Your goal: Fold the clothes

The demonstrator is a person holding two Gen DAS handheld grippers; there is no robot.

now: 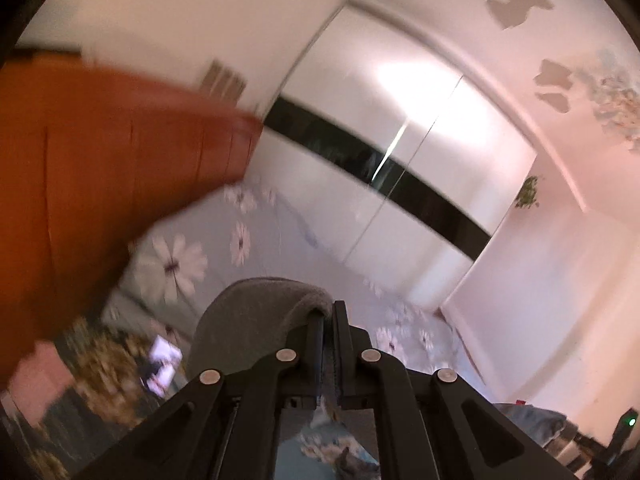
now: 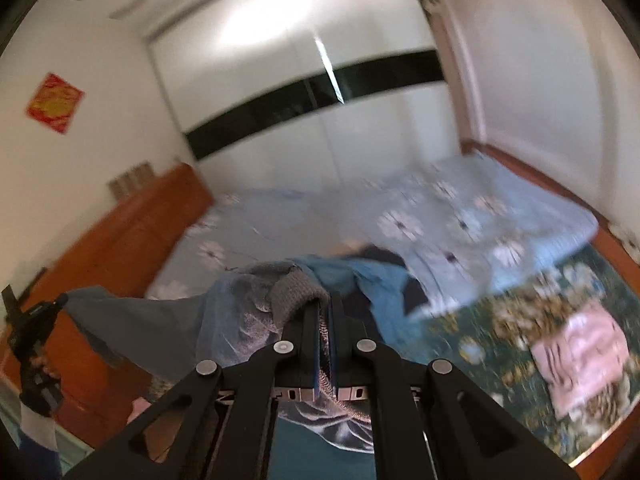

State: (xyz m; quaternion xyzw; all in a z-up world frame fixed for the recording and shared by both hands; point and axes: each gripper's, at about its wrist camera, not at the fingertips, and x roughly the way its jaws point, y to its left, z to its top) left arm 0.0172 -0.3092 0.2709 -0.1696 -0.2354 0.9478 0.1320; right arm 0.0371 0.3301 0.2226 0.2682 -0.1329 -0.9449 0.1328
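Note:
A grey and blue garment [image 2: 236, 320] hangs in the air above the bed, stretched between both grippers. My right gripper [image 2: 326, 308] is shut on a grey knit edge [image 2: 294, 290] of it. My left gripper [image 1: 330, 312] is shut on another grey edge [image 1: 256, 312], which curls over its left finger. In the right wrist view the left gripper [image 2: 34, 320] shows at the far left, held by a hand, with the cloth running to it. More blue clothes [image 2: 368, 280] lie on the bed behind.
The bed [image 2: 460, 220] has a light blue sheet with white flowers. An orange-brown wooden headboard [image 1: 100, 160] is at its left. A dark floral quilt [image 2: 500, 320] with a pink piece [image 2: 580, 352] lies at the right. A white wardrobe [image 2: 320, 80] stands behind.

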